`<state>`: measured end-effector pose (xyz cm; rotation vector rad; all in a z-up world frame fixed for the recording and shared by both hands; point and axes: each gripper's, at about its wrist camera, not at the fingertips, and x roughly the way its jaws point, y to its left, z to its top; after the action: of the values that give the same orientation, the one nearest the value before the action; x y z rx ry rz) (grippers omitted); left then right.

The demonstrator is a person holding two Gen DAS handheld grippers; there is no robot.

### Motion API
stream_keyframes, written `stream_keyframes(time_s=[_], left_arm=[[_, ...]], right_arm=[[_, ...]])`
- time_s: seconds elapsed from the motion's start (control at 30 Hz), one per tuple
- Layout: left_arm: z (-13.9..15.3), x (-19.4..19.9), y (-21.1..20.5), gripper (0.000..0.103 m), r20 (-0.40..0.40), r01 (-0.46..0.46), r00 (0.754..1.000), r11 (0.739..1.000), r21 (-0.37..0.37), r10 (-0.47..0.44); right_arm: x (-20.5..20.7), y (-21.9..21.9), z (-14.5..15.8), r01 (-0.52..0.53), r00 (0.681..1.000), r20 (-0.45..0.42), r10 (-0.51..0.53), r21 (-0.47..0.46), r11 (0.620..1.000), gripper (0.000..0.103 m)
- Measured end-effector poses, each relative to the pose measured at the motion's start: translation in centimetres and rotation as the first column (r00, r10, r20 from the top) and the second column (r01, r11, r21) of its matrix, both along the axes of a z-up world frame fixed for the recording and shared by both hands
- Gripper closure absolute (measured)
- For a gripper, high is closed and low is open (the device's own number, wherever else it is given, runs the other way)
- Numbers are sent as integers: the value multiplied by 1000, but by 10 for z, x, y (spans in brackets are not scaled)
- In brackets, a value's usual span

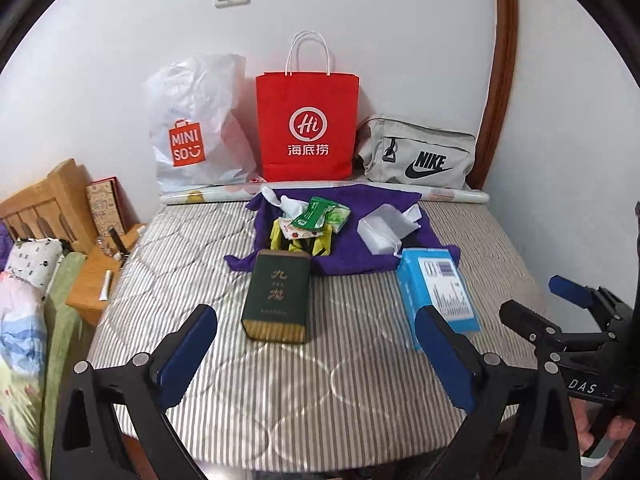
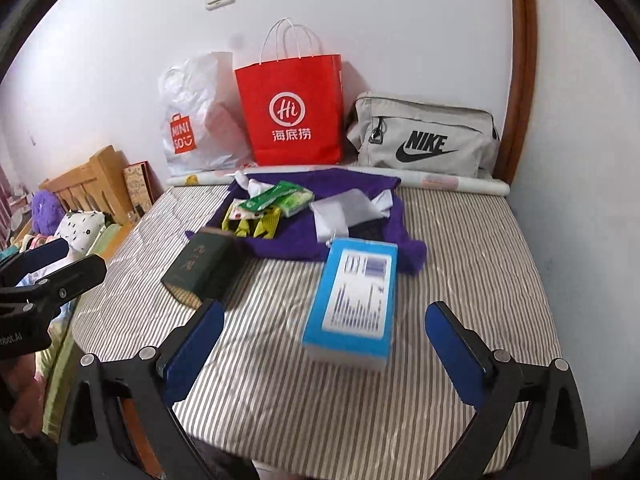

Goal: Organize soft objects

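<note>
A purple towel [image 1: 360, 252] [image 2: 312, 240] lies spread on the striped mattress [image 1: 280, 380] [image 2: 460, 240]. On it rest a white sock [image 1: 288, 202], green snack packets [image 1: 316, 216] [image 2: 276, 196], yellow packets [image 1: 300, 240] and a white drawstring pouch [image 1: 380, 228] [image 2: 344, 208]. Nearer lie a dark green box [image 1: 280, 296] [image 2: 204, 268] and a blue box [image 1: 440, 288] [image 2: 356, 300]. My left gripper [image 1: 316, 340] is open above the near mattress with nothing between its fingers. My right gripper [image 2: 324, 340] is open too, hovering in front of the blue box and not touching it.
Against the far wall stand a white Miniso plastic bag [image 1: 192, 132], a red paper bag [image 1: 308, 128] and a grey Nike pouch [image 1: 420, 156]. A wooden bed frame [image 1: 48, 204] with bedding is at the left. A rolled mat [image 1: 452, 196] lies behind the towel.
</note>
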<state>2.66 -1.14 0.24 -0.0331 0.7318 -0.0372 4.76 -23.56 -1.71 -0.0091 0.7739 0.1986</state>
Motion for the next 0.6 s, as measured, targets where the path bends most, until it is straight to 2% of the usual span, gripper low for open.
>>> stream_keyframes(time_s=[0.1, 0.27, 0.6], left_arm=[[-2, -17, -5, 3, 14, 0, 1000, 1000, 20, 0], [-2, -38, -4, 3, 32, -1, 999, 1000, -7, 1], [3, -49, -9, 3, 47, -1, 999, 1000, -7, 1]], right_arm=[[-18, -2, 0, 9, 1000, 19, -9, -5, 1000, 3], [-38, -7, 0, 20, 999, 30, -20, -2, 1000, 3], [-50, -13, 3, 41, 998, 50, -41, -1, 999, 3]])
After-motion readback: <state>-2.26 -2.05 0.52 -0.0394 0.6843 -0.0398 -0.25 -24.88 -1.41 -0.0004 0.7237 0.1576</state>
